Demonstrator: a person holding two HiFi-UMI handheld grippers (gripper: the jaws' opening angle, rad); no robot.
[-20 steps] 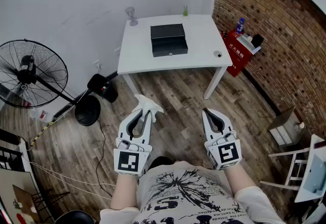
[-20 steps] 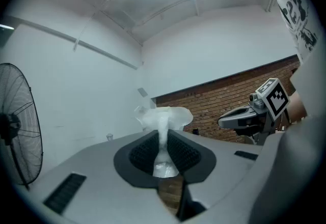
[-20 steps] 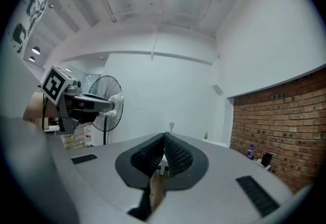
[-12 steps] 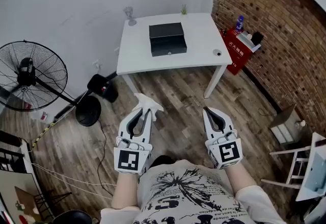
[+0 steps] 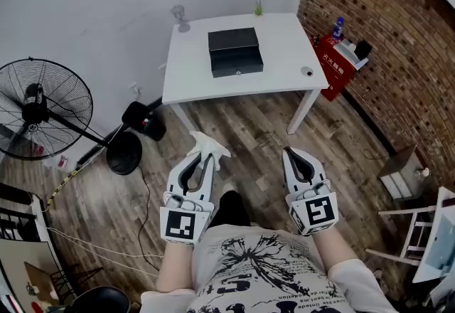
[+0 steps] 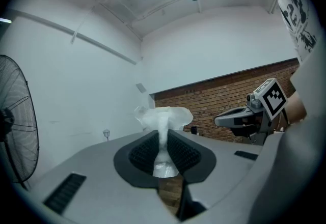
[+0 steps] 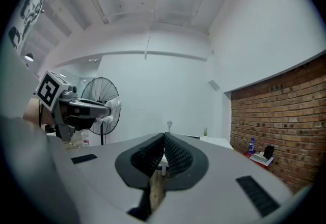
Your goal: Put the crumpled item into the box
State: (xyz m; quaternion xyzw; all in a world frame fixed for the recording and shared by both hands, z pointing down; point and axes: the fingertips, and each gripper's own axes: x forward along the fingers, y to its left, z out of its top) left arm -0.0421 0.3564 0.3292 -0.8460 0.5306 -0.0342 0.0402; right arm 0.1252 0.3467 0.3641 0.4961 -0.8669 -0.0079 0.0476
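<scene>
A crumpled white tissue (image 5: 207, 144) sticks out of the tips of my left gripper (image 5: 207, 155), which is shut on it above the wooden floor. In the left gripper view the crumpled tissue (image 6: 163, 118) is pinched between the ribbed pads and fans out past them. My right gripper (image 5: 290, 156) is shut with nothing in it, its pads meeting at the tips (image 7: 164, 139). The black box (image 5: 234, 52) sits closed on the white table (image 5: 281, 62), well ahead of both grippers.
A standing fan (image 5: 43, 109) is at the left by the wall, with a black bag (image 5: 144, 121) and cables on the floor. A brick wall (image 5: 377, 41) runs along the right, with a red box (image 5: 335, 67) at its foot. A small glass (image 5: 178, 15) and a plant (image 5: 258, 10) stand at the table's far edge.
The view has shifted slightly; both grippers hold the same pose and the tissue stays gripped. A dark shoe now shows between the grippers.
</scene>
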